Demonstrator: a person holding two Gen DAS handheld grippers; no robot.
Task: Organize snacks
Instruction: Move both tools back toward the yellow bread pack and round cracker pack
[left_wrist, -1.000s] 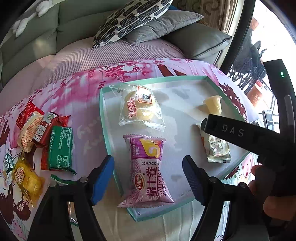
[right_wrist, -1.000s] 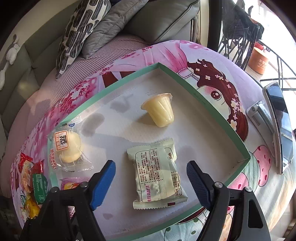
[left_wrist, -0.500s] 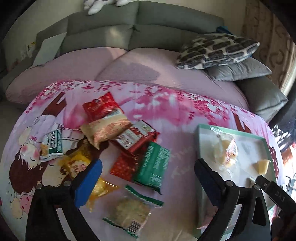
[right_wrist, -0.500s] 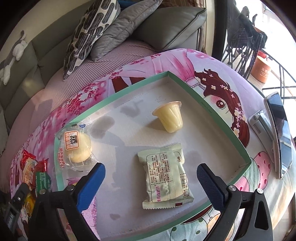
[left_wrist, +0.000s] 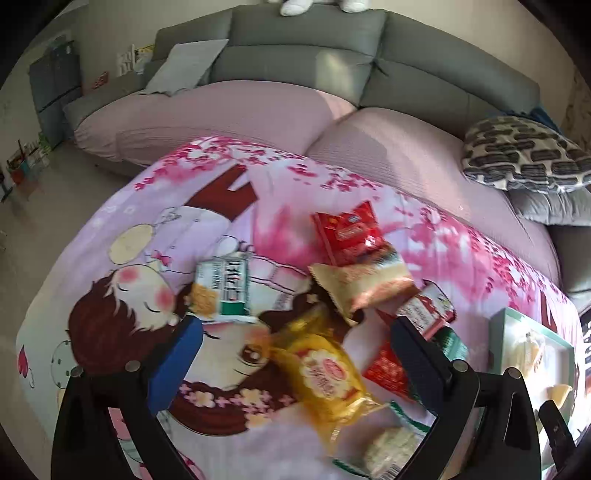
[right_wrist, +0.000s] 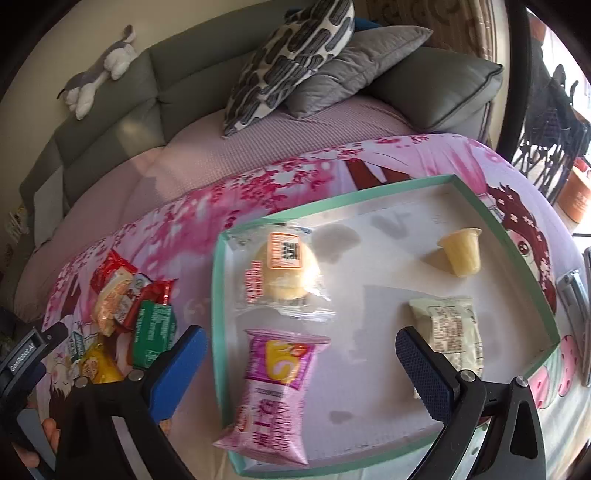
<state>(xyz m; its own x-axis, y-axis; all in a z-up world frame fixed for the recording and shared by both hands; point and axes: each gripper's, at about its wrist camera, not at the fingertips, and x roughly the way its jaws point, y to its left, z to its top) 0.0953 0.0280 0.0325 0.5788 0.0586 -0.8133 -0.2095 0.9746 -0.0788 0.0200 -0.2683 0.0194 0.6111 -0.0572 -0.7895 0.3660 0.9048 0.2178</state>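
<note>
1. The yellow snack packet (left_wrist: 325, 373) lies flat on the printed tablecloth (left_wrist: 155, 229). Its long axis runs diagonally, from upper left to lower right in the left wrist view.
2. The loose snack pile sits just beside it: a red packet (left_wrist: 351, 232), a beige packet (left_wrist: 364, 282) overlapping the red one, a green-and-white packet (left_wrist: 225, 286) to the left, and a clear packet with a green edge (left_wrist: 388, 448) at the lower right.
3. The left gripper (left_wrist: 295, 365) hovers over the yellow snack packet with its jaws spread wide, one to each side of it. It holds nothing.
4. The green-rimmed tray (right_wrist: 218, 295) lies to the right of the pile. It contains a pink roll packet (right_wrist: 277, 391) with its long axis pointing away from the camera, a clear-wrapped bun (right_wrist: 284, 273), a jelly cup (right_wrist: 461, 251) tipped on its side, and a pale green packet (right_wrist: 450, 328).
5. The right gripper (right_wrist: 299, 373) is held above the near edge of the tray, jaws wide apart and empty. The pink roll packet lies between its fingers in the right wrist view.
6. A grey sofa (left_wrist: 295, 48) with a patterned cushion (right_wrist: 288, 55) stands behind the table.
</note>
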